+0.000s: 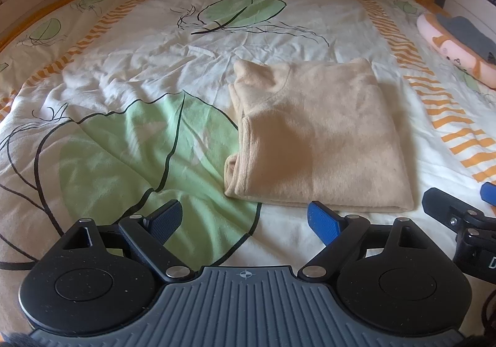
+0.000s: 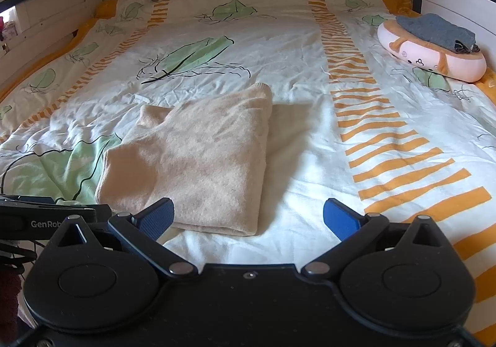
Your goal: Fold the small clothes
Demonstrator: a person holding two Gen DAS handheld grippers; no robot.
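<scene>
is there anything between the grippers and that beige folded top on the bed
Nothing visible. The beige folded top lies flat on the leaf-print duvet, just ahead of the open left gripper and the open right gripper, with only bare bedding between. The plush cushion sits far off to the side.

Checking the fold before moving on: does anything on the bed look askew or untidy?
Mostly tidy. The beige garment lies folded flat, but its left edge shows loose, uneven layers bunching out. Both tools are open and clear of it.
</scene>
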